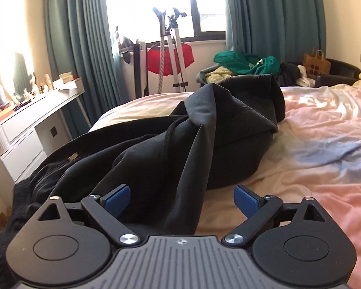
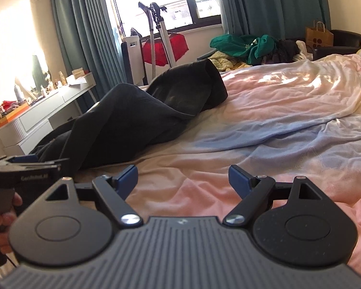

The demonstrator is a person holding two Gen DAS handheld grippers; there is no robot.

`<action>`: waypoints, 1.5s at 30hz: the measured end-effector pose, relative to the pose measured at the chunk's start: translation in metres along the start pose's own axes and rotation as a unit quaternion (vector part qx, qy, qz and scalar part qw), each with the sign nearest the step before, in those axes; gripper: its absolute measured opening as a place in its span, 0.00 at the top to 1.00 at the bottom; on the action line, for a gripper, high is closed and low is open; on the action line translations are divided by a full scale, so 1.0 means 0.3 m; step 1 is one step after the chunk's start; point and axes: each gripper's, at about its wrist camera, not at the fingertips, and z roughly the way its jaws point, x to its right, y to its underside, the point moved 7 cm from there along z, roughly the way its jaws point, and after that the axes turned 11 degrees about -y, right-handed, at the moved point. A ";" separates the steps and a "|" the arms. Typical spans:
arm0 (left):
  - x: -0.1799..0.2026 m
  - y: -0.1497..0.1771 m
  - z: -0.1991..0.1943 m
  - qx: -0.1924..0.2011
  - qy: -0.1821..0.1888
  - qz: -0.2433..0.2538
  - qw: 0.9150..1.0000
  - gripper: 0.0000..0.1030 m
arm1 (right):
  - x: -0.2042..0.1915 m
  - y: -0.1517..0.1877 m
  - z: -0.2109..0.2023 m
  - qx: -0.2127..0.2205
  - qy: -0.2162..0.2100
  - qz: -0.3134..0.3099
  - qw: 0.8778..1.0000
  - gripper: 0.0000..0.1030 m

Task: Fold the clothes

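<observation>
A black hooded garment [image 1: 156, 144] lies crumpled on the bed, its hood bunched up at the far end and a drawcord trailing down it. My left gripper [image 1: 181, 201] is open just above the garment's near edge, with dark cloth lying between its blue fingers [image 1: 118, 200]. In the right wrist view the same garment [image 2: 137, 115] stretches along the bed's left side. My right gripper [image 2: 181, 180] is open over bare sheet, to the right of the garment. The left gripper [image 2: 26, 163] shows at the far left there, held by a hand [image 2: 4, 216].
The bed has a rumpled pink and blue sheet [image 2: 264, 125]. A white dresser [image 1: 31, 125] with small items stands to the left. Beyond the bed are a pile of green and yellow clothes [image 1: 243, 67], a paper bag [image 1: 316, 63], a steamer stand [image 1: 170, 55] and teal curtains.
</observation>
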 end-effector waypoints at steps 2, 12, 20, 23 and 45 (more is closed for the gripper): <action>0.025 -0.041 0.052 0.003 0.001 0.007 1.000 0.11 | 0.038 0.012 0.013 -0.009 0.006 0.022 1.000 0.19; 0.118 -0.359 0.431 -0.010 0.073 -0.086 0.994 0.12 | 0.170 0.016 0.116 -0.021 0.017 0.103 0.994 0.19; 0.206 -0.403 0.543 -0.058 0.109 -0.074 0.990 0.80 | 0.271 0.045 0.234 -0.039 0.033 0.139 0.989 0.19; 0.241 -0.406 0.445 -0.027 0.111 -0.028 0.993 0.90 | 0.303 0.023 0.233 -0.023 0.047 0.142 0.988 0.19; 0.373 0.284 -0.268 0.002 0.200 0.072 0.977 0.94 | 0.286 -0.045 0.004 0.040 -0.040 0.214 0.975 0.18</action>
